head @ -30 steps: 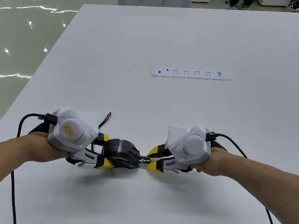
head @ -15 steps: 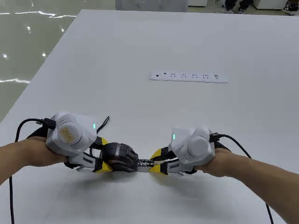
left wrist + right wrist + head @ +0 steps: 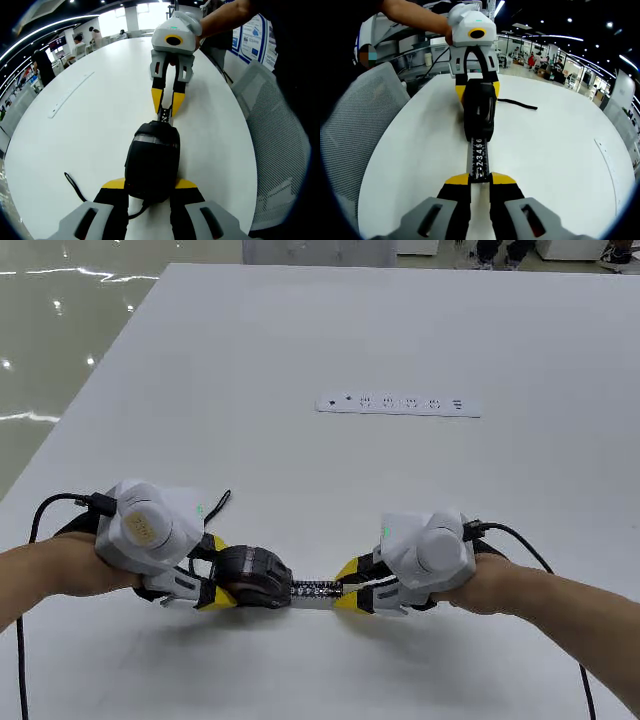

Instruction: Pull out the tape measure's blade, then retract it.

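1. Left gripper [image 3: 220, 573] held low over counter [image 3: 300, 470], jaws clamped around tape measure [image 3: 258, 577] case.
2. Right gripper [image 3: 350, 585] faced opposite, jaws pinched on blade [image 3: 315, 590] tip; short blade spanned between both.

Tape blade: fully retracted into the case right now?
No, a short numbered stretch of blade runs out of the case to the shut right tongs.

Light was bright and even from overhead, soft shadows lay under left gripper [image 3: 222, 590] and right gripper [image 3: 348, 592], glare streaked the floor [image 3: 40, 360] left of the left gripper, blade [image 3: 479, 157] numerals read sharp ahead of the right gripper, gripper views bowed at edges
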Available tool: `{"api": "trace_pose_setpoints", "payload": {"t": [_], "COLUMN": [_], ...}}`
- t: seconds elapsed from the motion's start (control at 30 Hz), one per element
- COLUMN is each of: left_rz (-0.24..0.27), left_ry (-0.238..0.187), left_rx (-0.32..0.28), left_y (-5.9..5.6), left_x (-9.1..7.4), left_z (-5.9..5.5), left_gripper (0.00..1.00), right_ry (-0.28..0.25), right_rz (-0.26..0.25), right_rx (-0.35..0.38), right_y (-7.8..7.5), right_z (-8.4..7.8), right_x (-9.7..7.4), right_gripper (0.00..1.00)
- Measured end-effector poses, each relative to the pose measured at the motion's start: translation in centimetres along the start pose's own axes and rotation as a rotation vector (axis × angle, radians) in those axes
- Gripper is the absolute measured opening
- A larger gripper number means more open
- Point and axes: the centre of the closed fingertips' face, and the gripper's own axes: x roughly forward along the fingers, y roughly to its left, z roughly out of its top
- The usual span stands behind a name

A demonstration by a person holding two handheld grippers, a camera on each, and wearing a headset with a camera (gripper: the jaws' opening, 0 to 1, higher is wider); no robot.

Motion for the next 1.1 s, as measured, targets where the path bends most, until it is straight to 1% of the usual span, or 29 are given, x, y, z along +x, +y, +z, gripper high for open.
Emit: {"api": "trace_pose_setpoints", "payload": {"t": [0.87, 1.1], "left_rz": [-0.004, -0.008], "left_ry": [0.005, 0.007], "left_rx": [0.003, 0.005], "left_y": [-0.1, -0.1], "left_x": [-0.1, 0.0], "left_z": [0.2, 0.2], "left_gripper": [0.29, 0.29], "right_ry": [0.025, 0.035], "right_rz": [-0.002, -0.002], "right_rx": [0.012, 0.022], "right_y": [0.0, -0.1], "right_z": [-2.1, -3.0], "right_x": [-2.6, -3.2], "right_gripper": [0.12, 0.12]}}
